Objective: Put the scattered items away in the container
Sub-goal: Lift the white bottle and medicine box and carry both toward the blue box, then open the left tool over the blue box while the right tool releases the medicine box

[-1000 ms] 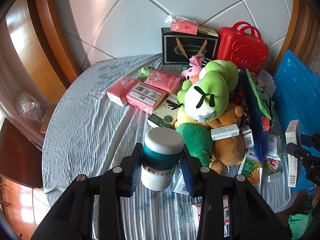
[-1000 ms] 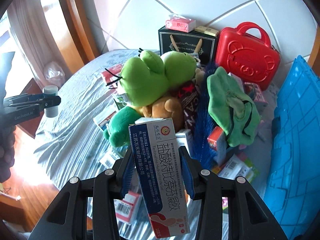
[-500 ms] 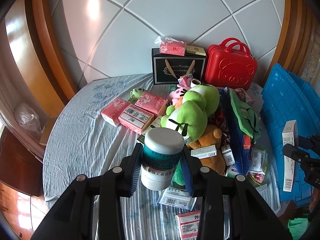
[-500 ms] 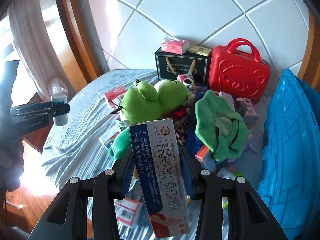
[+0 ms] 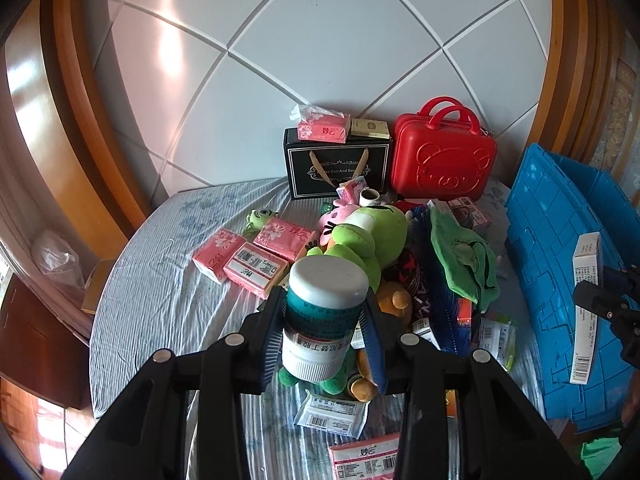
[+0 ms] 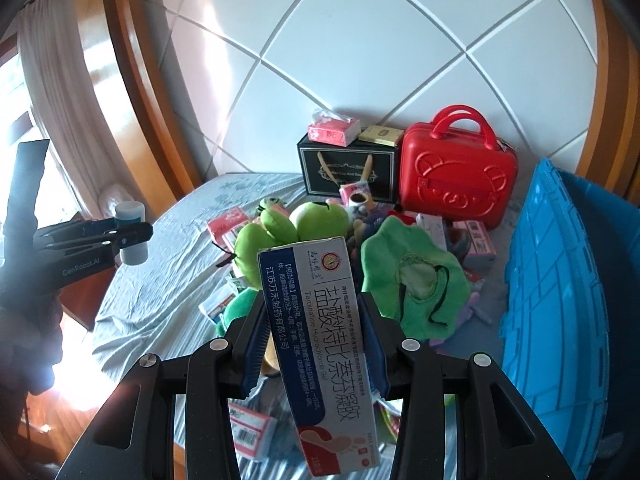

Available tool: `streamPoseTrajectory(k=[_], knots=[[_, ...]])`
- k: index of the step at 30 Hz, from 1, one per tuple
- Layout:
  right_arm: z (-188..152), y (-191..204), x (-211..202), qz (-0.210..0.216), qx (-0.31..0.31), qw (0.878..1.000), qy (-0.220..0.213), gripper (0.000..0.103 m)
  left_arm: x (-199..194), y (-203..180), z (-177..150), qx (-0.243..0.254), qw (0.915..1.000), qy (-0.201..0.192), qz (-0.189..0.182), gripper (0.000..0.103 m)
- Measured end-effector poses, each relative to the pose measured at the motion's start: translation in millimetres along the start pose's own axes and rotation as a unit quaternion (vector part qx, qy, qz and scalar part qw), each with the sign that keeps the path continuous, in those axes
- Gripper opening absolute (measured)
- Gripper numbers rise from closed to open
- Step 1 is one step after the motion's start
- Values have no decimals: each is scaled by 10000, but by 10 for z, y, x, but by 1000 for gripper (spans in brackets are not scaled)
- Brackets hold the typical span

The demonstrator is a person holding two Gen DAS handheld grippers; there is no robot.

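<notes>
Grippers clamped — bottle (image 5: 326, 312), box (image 6: 320, 320)

A striped bed sheet (image 5: 160, 292) carries pink tissue packs (image 5: 244, 258), plush toys (image 5: 360, 236) and a red case (image 5: 442, 160)

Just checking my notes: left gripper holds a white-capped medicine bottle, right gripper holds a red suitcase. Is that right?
Not quite. The left gripper does hold the bottle, but in the right wrist view the right gripper is clamped on a long medicine box. The red suitcase stands by the headboard.
</notes>
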State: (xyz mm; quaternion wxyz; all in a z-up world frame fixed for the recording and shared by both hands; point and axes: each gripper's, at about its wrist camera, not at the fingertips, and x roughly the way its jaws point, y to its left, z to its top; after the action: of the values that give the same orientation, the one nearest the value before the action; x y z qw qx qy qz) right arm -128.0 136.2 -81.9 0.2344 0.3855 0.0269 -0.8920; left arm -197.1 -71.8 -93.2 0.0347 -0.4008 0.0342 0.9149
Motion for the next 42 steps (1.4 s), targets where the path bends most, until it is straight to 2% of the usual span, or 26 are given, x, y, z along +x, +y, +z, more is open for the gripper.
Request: streamPoseTrajectory(k=[11,26,42], knots=[[152,-407,-410,18,139,9991,-389,42,-99,-557,196,152,9996,-203,-133,36],[137,-1152,-949,-166,474,9957,-773,42,-195,-1590,433,599,9963,-389,-482,36],[-63,-1971,-1583,-670,1070,9857,-1115,42,-289,-2771,675,1364,9843,-527,-990,36]])
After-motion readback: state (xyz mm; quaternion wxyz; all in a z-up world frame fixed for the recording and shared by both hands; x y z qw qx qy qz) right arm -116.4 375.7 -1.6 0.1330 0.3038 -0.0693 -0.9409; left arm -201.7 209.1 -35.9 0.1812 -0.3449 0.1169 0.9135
